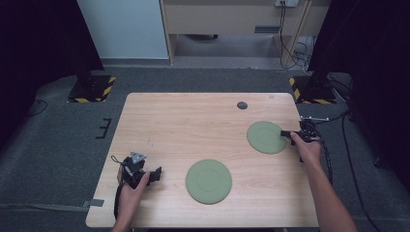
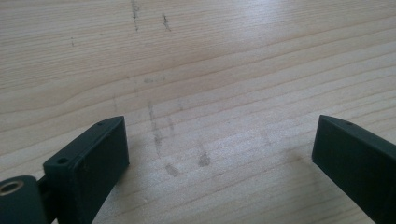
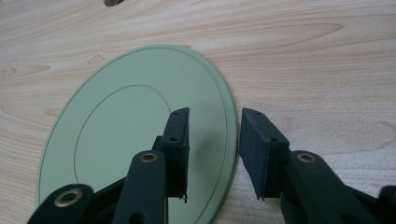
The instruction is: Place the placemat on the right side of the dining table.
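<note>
Right gripper [image 3: 212, 154]: jaws apart, straddling far plate [image 3: 130, 135] rim at table [image 1: 193, 121] right edge, not clamped. Left gripper [image 2: 219, 154]: open, idle. Risk: plate slips during regrip. 2 plates total.

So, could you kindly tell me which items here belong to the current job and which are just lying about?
In the job:
- far green plate, its rim between the open right tongs

Lying about:
- near green plate
- small dark disc
- left tongs, open over bare table
</note>
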Demonstrator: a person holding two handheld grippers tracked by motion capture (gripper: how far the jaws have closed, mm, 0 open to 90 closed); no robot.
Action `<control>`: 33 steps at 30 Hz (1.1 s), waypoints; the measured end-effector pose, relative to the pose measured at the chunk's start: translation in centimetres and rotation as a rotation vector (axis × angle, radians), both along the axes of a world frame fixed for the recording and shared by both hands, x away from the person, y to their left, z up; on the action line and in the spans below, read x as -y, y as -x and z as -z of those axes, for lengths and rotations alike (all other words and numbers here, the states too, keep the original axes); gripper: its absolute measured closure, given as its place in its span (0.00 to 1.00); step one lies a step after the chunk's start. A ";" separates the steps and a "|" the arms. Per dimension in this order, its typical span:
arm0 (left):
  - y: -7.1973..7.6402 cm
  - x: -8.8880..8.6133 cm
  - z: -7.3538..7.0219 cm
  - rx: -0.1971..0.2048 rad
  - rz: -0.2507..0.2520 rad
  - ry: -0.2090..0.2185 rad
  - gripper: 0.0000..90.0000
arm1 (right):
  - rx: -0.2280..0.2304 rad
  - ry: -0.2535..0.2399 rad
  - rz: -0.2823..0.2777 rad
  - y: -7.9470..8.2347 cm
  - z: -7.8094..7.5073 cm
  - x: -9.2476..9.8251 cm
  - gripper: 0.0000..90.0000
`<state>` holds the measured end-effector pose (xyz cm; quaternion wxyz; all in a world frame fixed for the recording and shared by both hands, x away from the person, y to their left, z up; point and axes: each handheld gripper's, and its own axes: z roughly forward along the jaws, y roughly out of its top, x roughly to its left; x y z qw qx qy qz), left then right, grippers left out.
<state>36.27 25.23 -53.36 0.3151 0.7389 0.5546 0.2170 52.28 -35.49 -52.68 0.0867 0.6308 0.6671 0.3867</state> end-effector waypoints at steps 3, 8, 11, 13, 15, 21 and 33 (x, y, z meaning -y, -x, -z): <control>0.0 0.0 0.0 -0.001 0.002 0.000 0.04 | 0.006 0.000 0.001 0.0 -0.2 -0.2 0.65; 0.0 0.2 0.0 -0.005 0.011 -0.007 0.04 | 0.015 -0.005 -0.004 0.0 -0.6 -0.7 0.53; 0.0 0.2 0.1 -0.007 0.013 -0.010 0.03 | 0.020 -0.003 -0.011 -0.1 -1.0 -1.1 0.49; 0.0 0.2 0.1 -0.006 0.014 -0.012 0.03 | 0.024 -0.006 -0.019 -0.1 -1.1 -1.3 0.50; 0.0 0.3 0.1 -0.006 0.018 -0.022 0.03 | 0.032 -0.004 -0.028 -0.1 -1.3 -1.5 0.48; 0.0 0.4 0.3 -0.002 0.023 -0.028 0.01 | 0.049 -0.002 -0.033 -0.2 -1.8 -2.1 0.33; 0.0 0.4 0.3 -0.002 0.024 -0.030 0.01 | 0.110 0.030 -0.049 -0.3 -3.2 -4.0 0.10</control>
